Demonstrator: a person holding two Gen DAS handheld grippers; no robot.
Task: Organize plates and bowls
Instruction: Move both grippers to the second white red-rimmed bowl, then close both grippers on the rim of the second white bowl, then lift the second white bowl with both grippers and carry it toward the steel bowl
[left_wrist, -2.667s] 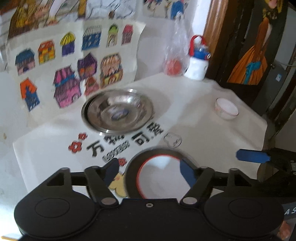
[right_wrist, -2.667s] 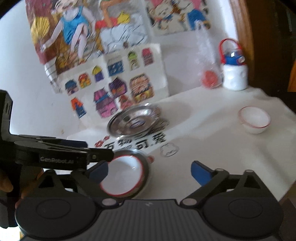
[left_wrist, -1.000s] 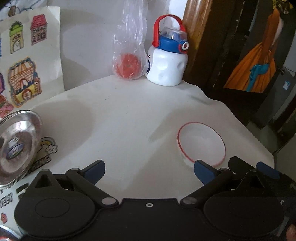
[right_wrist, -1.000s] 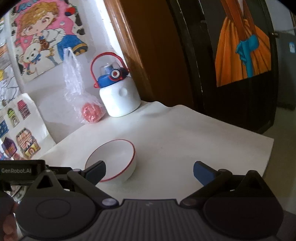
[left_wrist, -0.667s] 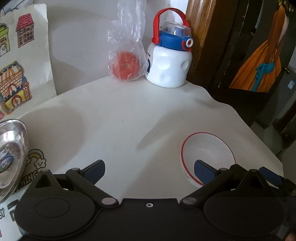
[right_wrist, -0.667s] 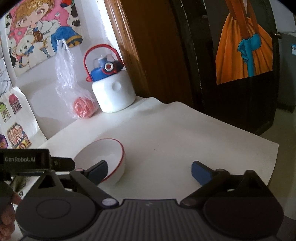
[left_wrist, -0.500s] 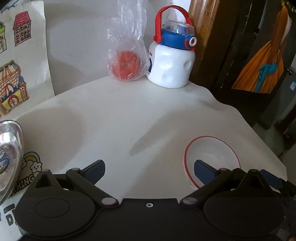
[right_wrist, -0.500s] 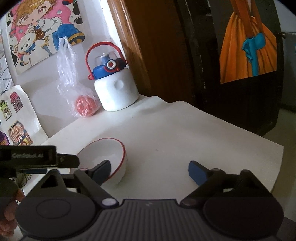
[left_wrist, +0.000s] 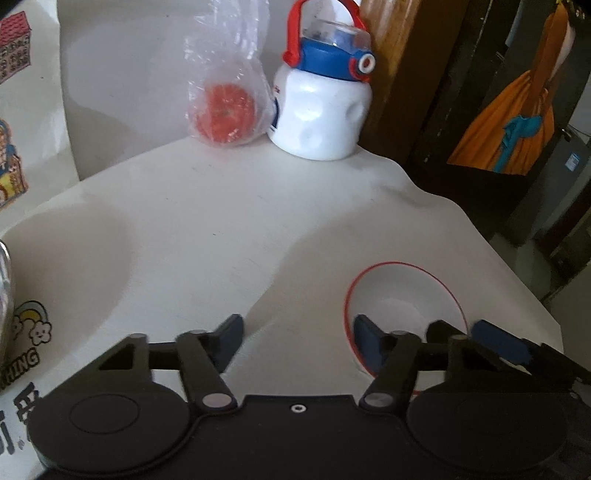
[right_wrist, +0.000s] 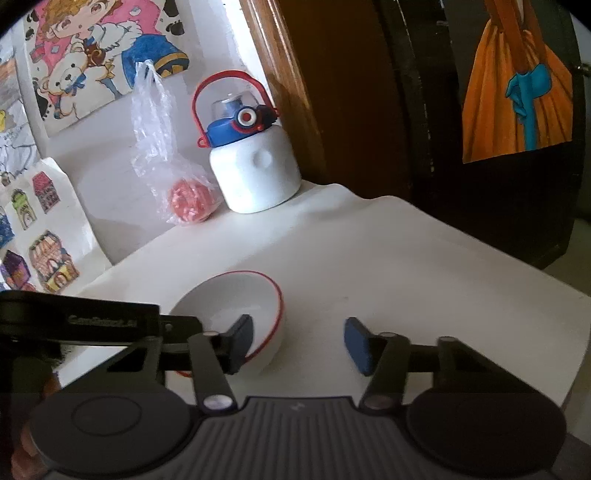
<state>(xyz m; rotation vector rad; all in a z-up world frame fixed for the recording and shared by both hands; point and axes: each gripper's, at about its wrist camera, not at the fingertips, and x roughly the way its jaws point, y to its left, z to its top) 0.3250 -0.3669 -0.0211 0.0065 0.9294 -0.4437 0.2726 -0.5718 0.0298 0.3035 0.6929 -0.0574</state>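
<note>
Both grippers meet at one bowl. Your left gripper (left_wrist: 297, 334), jaws half-closed and just narrowing, has only its right finger inside the white red-rimmed bowl (left_wrist: 400, 291) at lower right. Your right gripper (right_wrist: 299, 341), likewise narrowing, has its left finger inside the rim; whether either pad presses is unclear. Close on the wall, not across empty cloth. The white tablecloth (left_wrist: 207, 221) carries a bagged red fruit (left_wrist: 225, 110) and water bottle (left_wrist: 321, 114) at upper centre.

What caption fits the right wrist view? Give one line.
Right gripper, jaws just closing, straddles the red-rimmed bowl's wall on the table.
</note>
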